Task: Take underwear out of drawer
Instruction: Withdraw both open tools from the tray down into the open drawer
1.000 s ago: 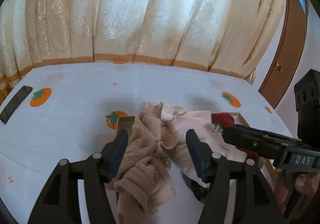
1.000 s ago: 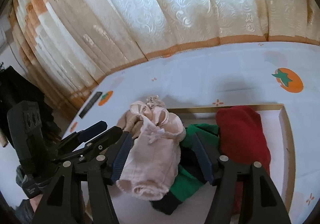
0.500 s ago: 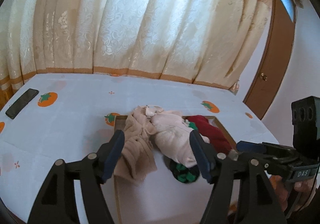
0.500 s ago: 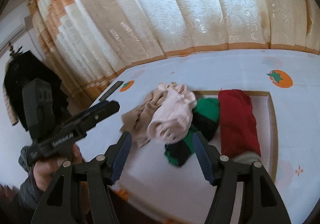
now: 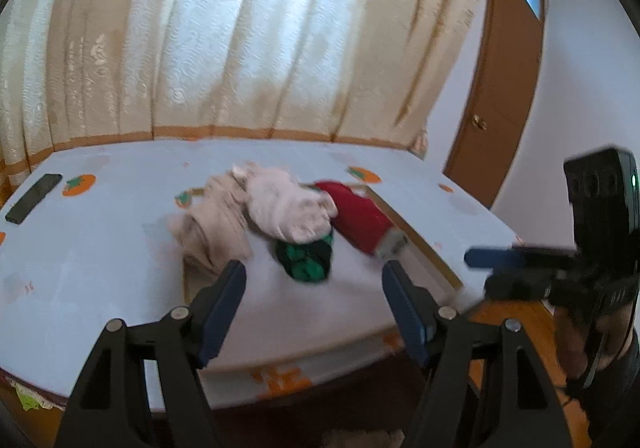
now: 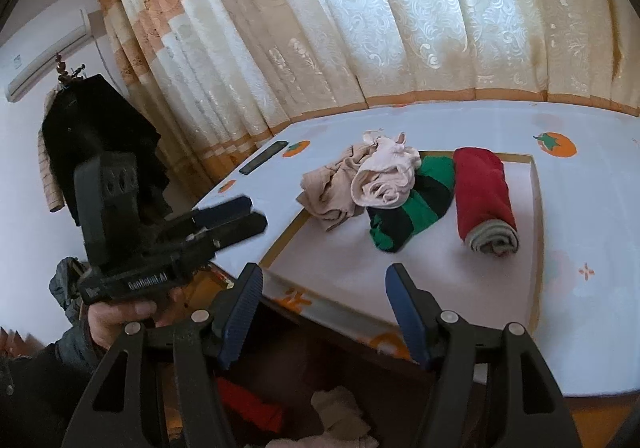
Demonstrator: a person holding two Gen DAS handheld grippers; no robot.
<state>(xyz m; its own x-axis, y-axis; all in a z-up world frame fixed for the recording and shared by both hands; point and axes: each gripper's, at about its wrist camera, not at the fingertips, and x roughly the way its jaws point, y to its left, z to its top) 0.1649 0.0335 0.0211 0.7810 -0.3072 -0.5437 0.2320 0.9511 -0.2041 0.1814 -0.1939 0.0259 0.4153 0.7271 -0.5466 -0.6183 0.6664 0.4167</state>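
Your left gripper (image 5: 314,294) hangs empty at the table's near edge, jaws apart, with a phone (image 5: 34,197) far off to its left. On the tomato-print tablecloth (image 6: 560,328) ahead lie the garments already out: a beige piece (image 6: 332,188), a pale pink one (image 6: 386,176) lying partly over it, a green-and-black roll (image 6: 412,208), then a red roll (image 6: 482,188). Your right gripper (image 6: 324,308) is also spread and empty. Below its jaws the open drawer (image 6: 304,420) holds more cloth, red and whitish; this hand looks nearer.
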